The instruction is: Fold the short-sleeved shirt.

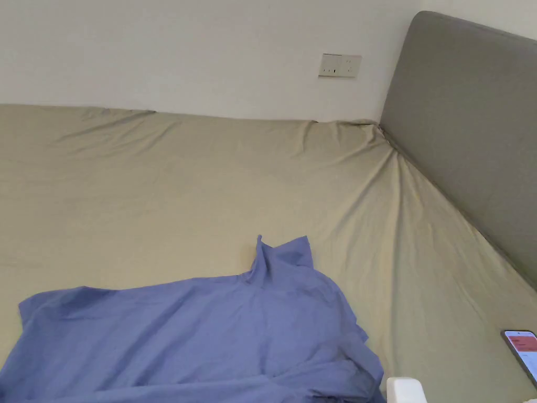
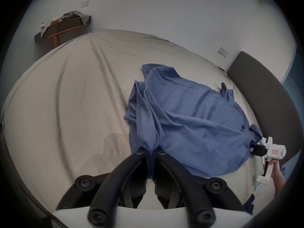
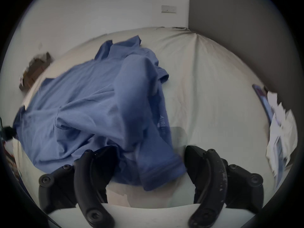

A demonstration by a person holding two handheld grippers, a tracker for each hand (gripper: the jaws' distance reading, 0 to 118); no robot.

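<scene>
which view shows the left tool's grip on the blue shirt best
The left gripper view: the left tool is shut on the blue fabric shirt's hem. The head view shows the shirt spread on the bed; the right gripper view shows it blurred.

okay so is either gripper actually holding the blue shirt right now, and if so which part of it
The left gripper is shut on the blue shirt, pinching a bunched, stitched edge. The right gripper stands open with cloth lying between its jaws, gripping nothing.

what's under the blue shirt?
The blue shirt lies crumpled on the beige bedsheet, which shows bare all around it. Anything beneath the cloth is covered and cannot be told.
</scene>
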